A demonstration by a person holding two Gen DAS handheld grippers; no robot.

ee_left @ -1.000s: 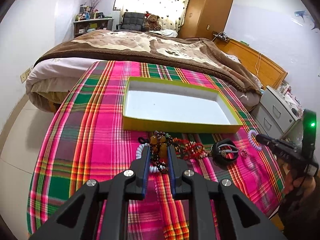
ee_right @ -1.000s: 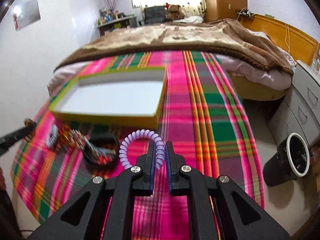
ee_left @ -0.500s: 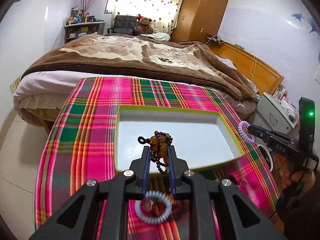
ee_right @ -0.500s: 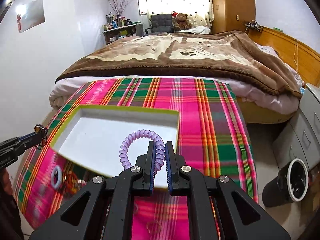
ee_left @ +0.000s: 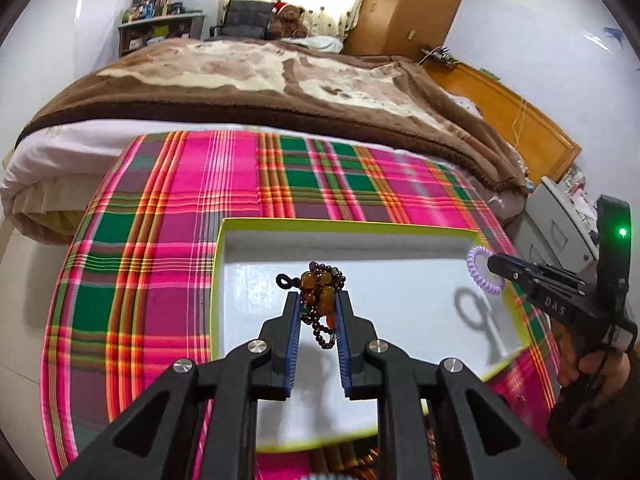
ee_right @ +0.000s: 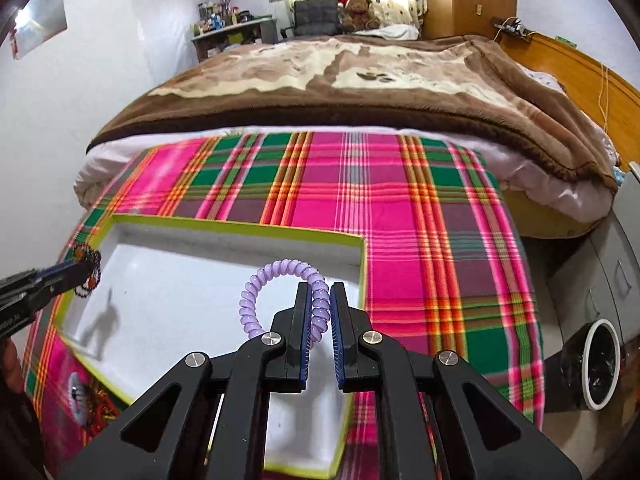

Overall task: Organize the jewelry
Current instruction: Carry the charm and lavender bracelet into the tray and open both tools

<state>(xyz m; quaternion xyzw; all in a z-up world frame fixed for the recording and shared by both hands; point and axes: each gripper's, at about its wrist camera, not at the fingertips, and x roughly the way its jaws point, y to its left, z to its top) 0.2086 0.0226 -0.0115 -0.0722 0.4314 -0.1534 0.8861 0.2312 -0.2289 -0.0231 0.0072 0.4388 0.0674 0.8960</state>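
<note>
A shallow box with a yellow-green rim (ee_left: 340, 224) (ee_right: 240, 226) and a white floor lies on the plaid cloth. My left gripper (ee_left: 317, 304) is shut on a bead bracelet (ee_left: 320, 284) of dark and amber beads, held above the box's white floor. In the right wrist view that gripper (ee_right: 86, 270) reaches in from the left over the box's left rim. My right gripper (ee_right: 320, 294) is shut on a purple spiral hair tie (ee_right: 276, 276) that loops up to the left, over the box's right half. The tie (ee_left: 482, 270) shows at the box's right edge in the left wrist view.
Several more pieces of jewelry (ee_right: 86, 398) lie on the pink and green plaid cloth (ee_right: 400, 208) just in front of the box. Behind the cloth is a bed with a brown blanket (ee_left: 280, 80). A drawer cabinet (ee_left: 560, 220) and a black bin (ee_right: 596, 364) stand to the right.
Both grippers have moved forward from the jewelry pile to above the box, each carrying its piece. The pile has dropped almost out of view at the bottom.
</note>
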